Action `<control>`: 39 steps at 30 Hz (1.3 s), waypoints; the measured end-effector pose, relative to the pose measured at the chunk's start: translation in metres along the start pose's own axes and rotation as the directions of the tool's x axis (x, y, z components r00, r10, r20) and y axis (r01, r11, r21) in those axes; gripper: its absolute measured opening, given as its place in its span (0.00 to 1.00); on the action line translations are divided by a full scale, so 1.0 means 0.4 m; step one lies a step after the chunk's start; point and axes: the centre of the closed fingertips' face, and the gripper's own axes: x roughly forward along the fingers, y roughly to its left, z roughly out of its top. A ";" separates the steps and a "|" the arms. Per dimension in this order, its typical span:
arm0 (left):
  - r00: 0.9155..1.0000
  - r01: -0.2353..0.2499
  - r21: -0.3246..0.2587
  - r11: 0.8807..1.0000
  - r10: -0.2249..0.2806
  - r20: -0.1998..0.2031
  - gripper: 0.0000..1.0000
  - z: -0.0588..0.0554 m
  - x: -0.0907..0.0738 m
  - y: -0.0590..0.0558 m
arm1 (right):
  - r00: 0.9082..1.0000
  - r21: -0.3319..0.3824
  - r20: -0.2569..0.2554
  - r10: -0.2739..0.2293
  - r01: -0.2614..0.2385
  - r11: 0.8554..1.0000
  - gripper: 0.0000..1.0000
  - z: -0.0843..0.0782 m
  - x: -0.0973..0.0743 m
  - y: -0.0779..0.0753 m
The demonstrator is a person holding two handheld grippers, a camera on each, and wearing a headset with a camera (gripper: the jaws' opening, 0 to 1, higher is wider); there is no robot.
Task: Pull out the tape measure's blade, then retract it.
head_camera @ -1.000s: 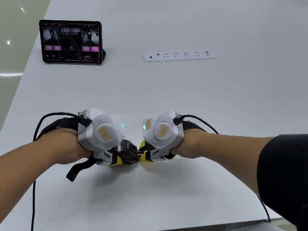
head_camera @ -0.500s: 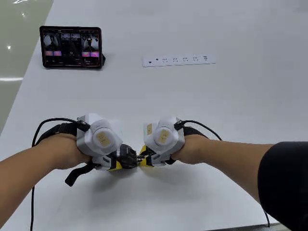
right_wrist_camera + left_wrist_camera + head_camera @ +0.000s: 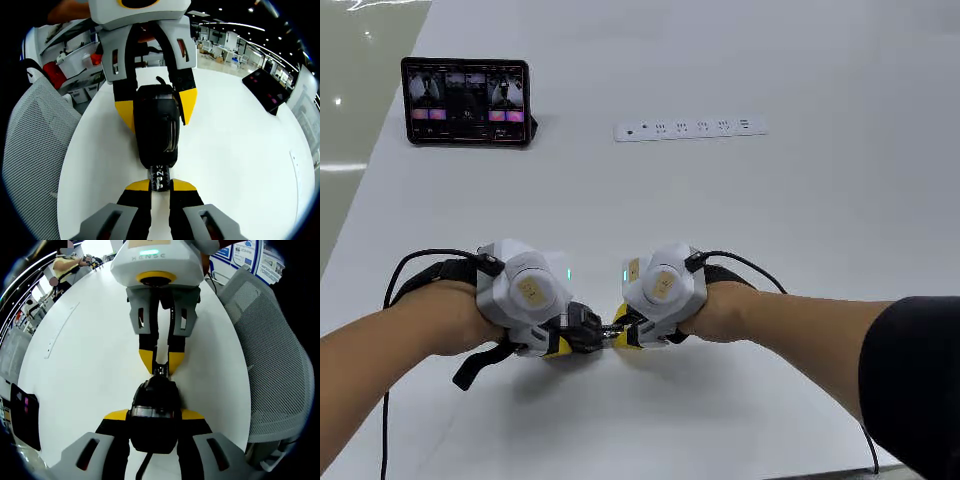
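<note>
The left gripper (image 3: 155, 416) is clamped round the tape measure (image 3: 155, 407), its yellow-tipped jaws pressing both flanks, which I take as anchoring the body so the other end can be worked. Nose to nose with it, the right gripper (image 3: 160, 186) is pinched shut on the blade (image 3: 160, 176) just where it leaves the case (image 3: 157, 125). Only a short stub with printed numerals shows, so the blade looks barely out. The case is black, glossy and rounded. It sits low over the white bench (image 3: 740, 220), at its near middle, with a tablet (image 3: 467, 100) and a power strip (image 3: 690, 128) well apart on the far side.
</note>
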 end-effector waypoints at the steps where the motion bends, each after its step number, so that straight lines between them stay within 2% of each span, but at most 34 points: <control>1: 1.000 0.000 0.000 1.000 0.000 0.000 0.31 0.000 0.000 0.000 | 1.000 0.001 -0.002 -0.001 0.001 1.000 0.09 -0.002 -0.001 0.000; 39: 1.000 0.000 0.000 1.000 0.000 -0.003 0.31 -0.002 -0.001 -0.002 | 1.000 0.013 -0.028 -0.007 0.007 1.000 0.09 -0.047 -0.036 -0.001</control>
